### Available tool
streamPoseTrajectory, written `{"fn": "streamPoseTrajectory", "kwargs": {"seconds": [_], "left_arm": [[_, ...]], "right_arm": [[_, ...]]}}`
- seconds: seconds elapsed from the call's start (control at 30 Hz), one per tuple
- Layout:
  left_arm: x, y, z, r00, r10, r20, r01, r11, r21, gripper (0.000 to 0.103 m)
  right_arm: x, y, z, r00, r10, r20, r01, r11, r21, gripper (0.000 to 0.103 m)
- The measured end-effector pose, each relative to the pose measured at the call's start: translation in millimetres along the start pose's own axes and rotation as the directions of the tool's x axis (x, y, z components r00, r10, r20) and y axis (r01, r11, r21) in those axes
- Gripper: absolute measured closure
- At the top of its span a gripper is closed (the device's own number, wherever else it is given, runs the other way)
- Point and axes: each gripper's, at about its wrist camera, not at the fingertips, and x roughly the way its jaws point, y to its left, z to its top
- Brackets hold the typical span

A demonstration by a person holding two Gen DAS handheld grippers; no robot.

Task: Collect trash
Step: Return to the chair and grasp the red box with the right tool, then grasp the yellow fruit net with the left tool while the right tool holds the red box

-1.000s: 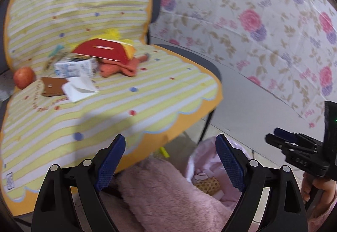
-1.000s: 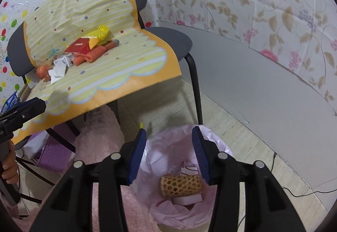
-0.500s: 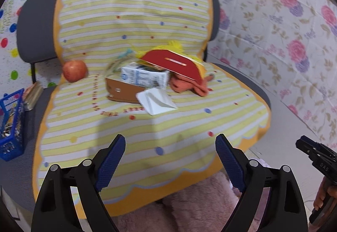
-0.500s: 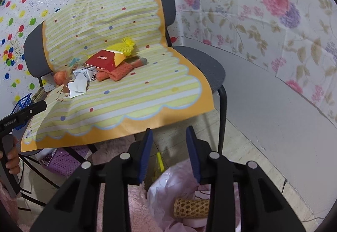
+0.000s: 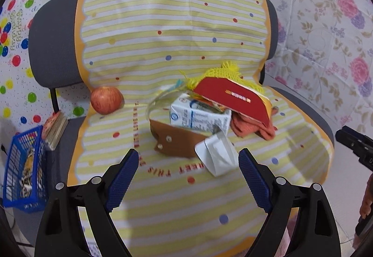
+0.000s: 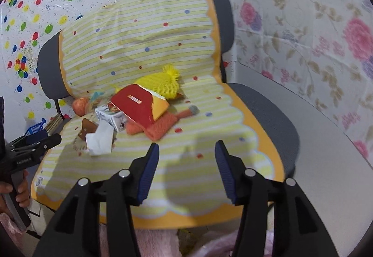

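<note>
Red packet [image 5: 233, 99] at frame centre overlaps the milk carton [image 5: 198, 116], hiding its top. Left gripper [image 5: 188, 177] jaws wide apart, empty; right gripper [image 6: 186, 168] jaws apart too. Blue basket [image 5: 22, 168] contents at lower left hard to make out.

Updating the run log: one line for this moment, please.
phase: approaching pile | left gripper: open, empty | right gripper: open, empty | nearest left: white wrapper, milk carton | untouched: apple
</note>
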Motion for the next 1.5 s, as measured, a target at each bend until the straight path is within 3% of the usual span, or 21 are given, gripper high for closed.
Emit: {"fn": "streamPoseTrajectory", "kwargs": {"seconds": [0.2, 0.3, 0.57, 0.7, 0.73, 0.77, 0.87, 0.93, 0.97, 1.07, 1.23, 1.33, 1.5], "left_arm": [[23.3, 15.6, 15.6, 0.999, 0.043, -0.001, -0.043, 0.998, -0.038, 0.016], [33.1, 26.0, 12.5, 0.999, 0.044, -0.02, -0.045, 0.997, -0.058, 0.016], [50.5, 37.2, 11.5, 0.998, 0.04, -0.049, -0.043, 0.997, -0.063, 0.016], [54.5, 37.7, 15.2, 0.998, 0.037, -0.045, -0.04, 0.997, -0.066, 0.016], [55.3, 38.0, 15.4, 0.998, 0.035, -0.048, -0.038, 0.997, -0.068, 0.016], [54.9, 38.3, 15.3, 0.998, 0.034, -0.049, -0.037, 0.997, -0.07, 0.016], [53.4, 39.4, 15.2, 0.998, 0.038, -0.046, -0.041, 0.997, -0.068, 0.016], [50.4, 40.9, 14.6, 0.998, 0.042, -0.043, -0.045, 0.997, -0.068, 0.016], [48.4, 42.1, 14.0, 0.998, 0.043, -0.041, -0.046, 0.997, -0.069, 0.016], [39.0, 43.1, 14.9, 0.999, 0.044, -0.028, -0.046, 0.996, -0.072, 0.016], [26.1, 39.2, 18.8, 0.998, 0.055, 0.0, -0.055, 0.997, -0.06, 0.016], [28.9, 34.7, 23.4, 0.998, 0.064, 0.001, -0.064, 0.997, -0.042, 0.016], [41.9, 17.1, 38.1, 0.999, 0.037, -0.001, -0.037, 0.999, 0.003, 0.016]], "right_arm": [[55.7, 24.7, 13.9, 0.996, 0.06, -0.059, -0.064, 0.996, -0.059, 0.049], [78.3, 33.6, 18.1, 0.994, 0.082, -0.077, -0.088, 0.993, -0.073, 0.039], [129.5, 25.5, 50.1, 0.98, 0.182, -0.084, -0.18, 0.983, 0.026, 0.022], [160.6, 23.8, 55.7, 0.966, 0.218, -0.138, -0.209, 0.975, 0.076, 0.022], [165.4, 23.2, 55.7, 0.959, 0.243, -0.146, -0.231, 0.968, 0.096, 0.025], [166.3, 23.5, 55.6, 0.954, 0.262, -0.146, -0.247, 0.963, 0.108, 0.039], [154.2, 30.2, 57.3, 0.951, 0.287, -0.119, -0.275, 0.956, 0.101, 0.063], [136.6, 39.1, 59.3, 0.95, 0.297, -0.094, -0.291, 0.954, 0.065, 0.074], [128.7, 43.0, 60.2, 0.947, 0.311, -0.084, -0.308, 0.95, 0.049, 0.089], [98.5, 59.9, 64.9, 0.933, 0.356, -0.051, -0.357, 0.934, -0.013, 0.101], [43.0, 90.5, 65.4, 0.951, 0.308, 0.024, -0.297, 0.933, -0.203, 0.101], [16.2, 98.6, 61.7, 0.975, 0.2, 0.095, -0.163, 0.939, -0.303, 0.101], [-0.3, 81.0, 59.1, 0.986, 0.056, 0.158, 0.002, 0.939, -0.344, 0.101]]}}
